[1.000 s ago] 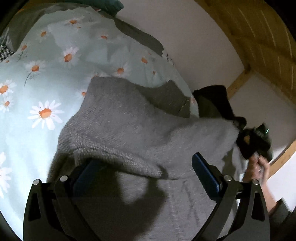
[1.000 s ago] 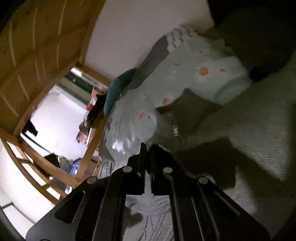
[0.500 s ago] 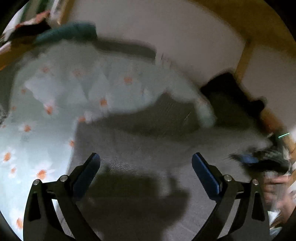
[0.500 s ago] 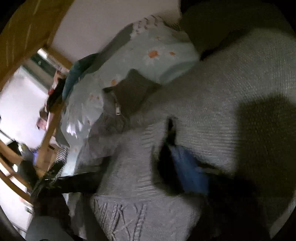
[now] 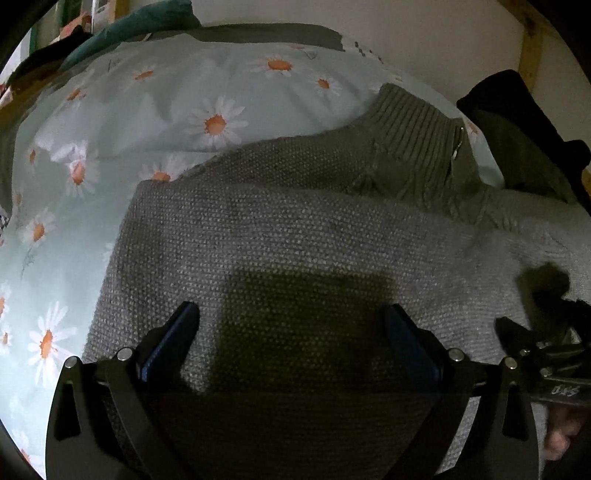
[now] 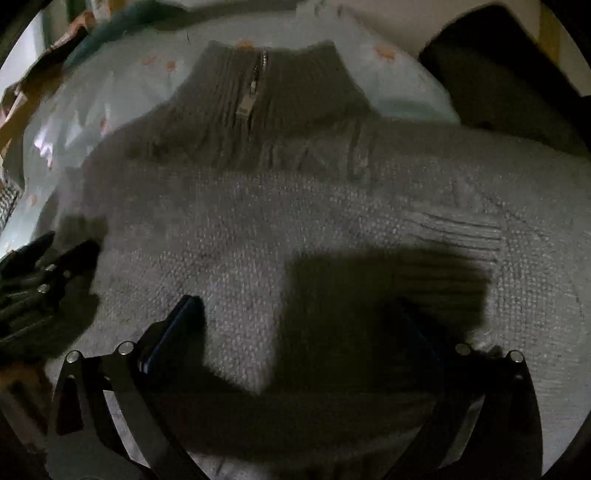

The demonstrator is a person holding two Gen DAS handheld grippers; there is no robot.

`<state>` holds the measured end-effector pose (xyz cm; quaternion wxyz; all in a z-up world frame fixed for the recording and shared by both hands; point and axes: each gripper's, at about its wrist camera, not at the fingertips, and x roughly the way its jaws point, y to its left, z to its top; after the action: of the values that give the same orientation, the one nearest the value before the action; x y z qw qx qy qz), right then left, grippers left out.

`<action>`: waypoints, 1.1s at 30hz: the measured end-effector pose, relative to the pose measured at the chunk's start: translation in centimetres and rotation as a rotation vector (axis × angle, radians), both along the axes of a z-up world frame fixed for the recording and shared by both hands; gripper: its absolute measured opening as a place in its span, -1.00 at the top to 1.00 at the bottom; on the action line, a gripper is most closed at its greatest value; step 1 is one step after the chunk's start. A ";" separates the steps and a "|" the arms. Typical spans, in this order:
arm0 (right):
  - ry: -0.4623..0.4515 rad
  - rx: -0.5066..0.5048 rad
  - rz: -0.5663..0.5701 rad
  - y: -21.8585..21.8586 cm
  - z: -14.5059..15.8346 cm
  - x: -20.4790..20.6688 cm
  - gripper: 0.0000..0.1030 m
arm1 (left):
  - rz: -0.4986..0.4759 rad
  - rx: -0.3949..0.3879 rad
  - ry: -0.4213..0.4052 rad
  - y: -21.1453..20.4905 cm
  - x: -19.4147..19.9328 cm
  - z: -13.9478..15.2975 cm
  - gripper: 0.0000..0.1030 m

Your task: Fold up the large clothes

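Observation:
A grey knitted sweater (image 5: 295,236) with a ribbed zip collar (image 5: 417,147) lies spread on the bed, part of it folded across its front. My left gripper (image 5: 291,332) is open and empty just above its left part. My right gripper (image 6: 299,325) is open and empty above the sweater's (image 6: 295,221) middle; the collar and zip (image 6: 255,88) lie beyond it. The right gripper also shows at the right edge of the left wrist view (image 5: 546,354), and the left gripper at the left edge of the right wrist view (image 6: 37,291).
A light blue duvet with daisies (image 5: 166,110) covers the bed. Dark clothes (image 5: 517,129) are piled at the far right by a wooden bunk post (image 5: 532,40) and a white wall. A teal pillow (image 5: 140,22) lies at the far end.
My right gripper let go of the sweater and opened; the lifted part now lies flat across the front. Both grippers swung to face the sweater from above.

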<state>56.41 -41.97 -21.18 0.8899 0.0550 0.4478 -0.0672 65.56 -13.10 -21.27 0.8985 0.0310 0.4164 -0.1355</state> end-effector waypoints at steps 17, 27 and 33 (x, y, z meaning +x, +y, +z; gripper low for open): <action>-0.067 0.126 0.014 -3.5 3.8 -4.4 -0.95 | -0.007 0.032 0.014 -2.7 -1.3 2.9 -0.88; -0.255 0.206 -0.239 -22.3 10.1 -20.1 -0.95 | -0.376 -0.184 -0.066 -22.2 -11.9 8.1 -0.88; -0.324 0.259 -0.415 -32.0 10.4 -25.0 -0.95 | -0.561 -0.131 -0.079 -34.7 -17.9 7.7 -0.88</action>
<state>31.41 -73.94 -10.78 0.9027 0.2685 0.2838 -0.1805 47.66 -47.77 -13.55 0.8414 0.0922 0.3466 -0.4042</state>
